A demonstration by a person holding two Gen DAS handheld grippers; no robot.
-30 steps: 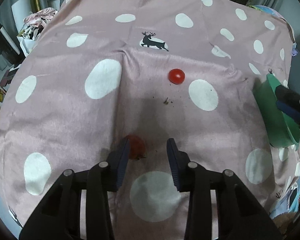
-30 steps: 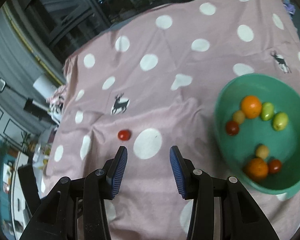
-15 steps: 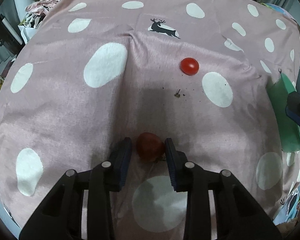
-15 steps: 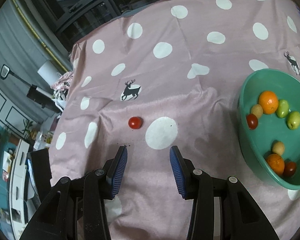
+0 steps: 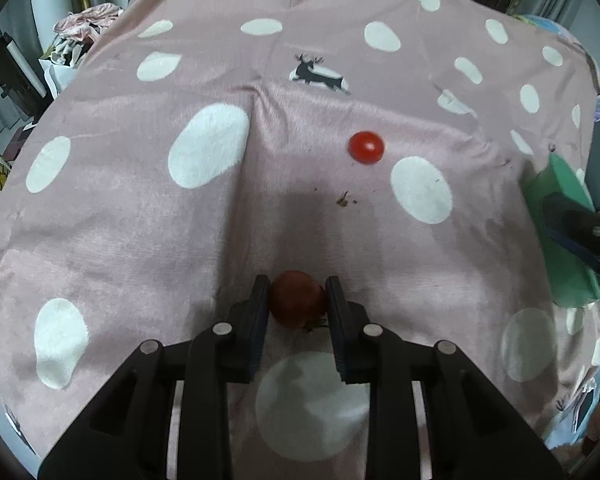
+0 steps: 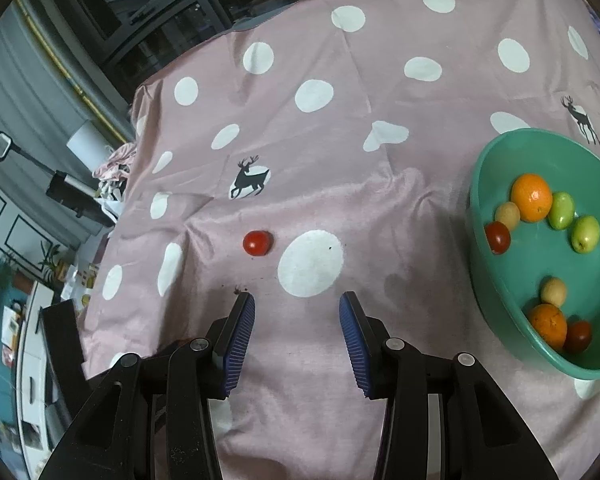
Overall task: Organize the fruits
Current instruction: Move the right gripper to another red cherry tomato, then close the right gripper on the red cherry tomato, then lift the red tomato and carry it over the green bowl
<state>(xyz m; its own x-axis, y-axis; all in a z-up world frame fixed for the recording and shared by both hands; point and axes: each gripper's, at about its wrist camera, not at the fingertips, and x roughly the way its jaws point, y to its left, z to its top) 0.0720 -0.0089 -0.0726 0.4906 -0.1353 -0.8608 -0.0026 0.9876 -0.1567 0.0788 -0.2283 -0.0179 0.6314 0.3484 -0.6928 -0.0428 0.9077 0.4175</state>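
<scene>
A dark red tomato (image 5: 298, 302) lies on the pink dotted cloth between the pads of my left gripper (image 5: 298, 280); the jaws are closing and both pads press its sides. A second, brighter red tomato (image 5: 366, 147) rests farther out on the cloth, also seen in the right wrist view as the tomato (image 6: 257, 243). My right gripper (image 6: 296, 300) hovers open and empty above the cloth, nearer than that tomato. To its right stands a green bowl (image 6: 540, 252) holding several fruits: oranges, green ones, red tomatoes and pale ones.
The pink cloth (image 5: 204, 216) with white dots and deer prints covers the whole table. The bowl's edge (image 5: 560, 248) shows at the right of the left wrist view, partly behind the right gripper's fingers (image 5: 580, 228). Room clutter lies past the table's left edge.
My left gripper slid so the dark tomato came between its pads, then the jaws drew in onto it. The right gripper's view shifted slightly; its jaws kept the same gap.
</scene>
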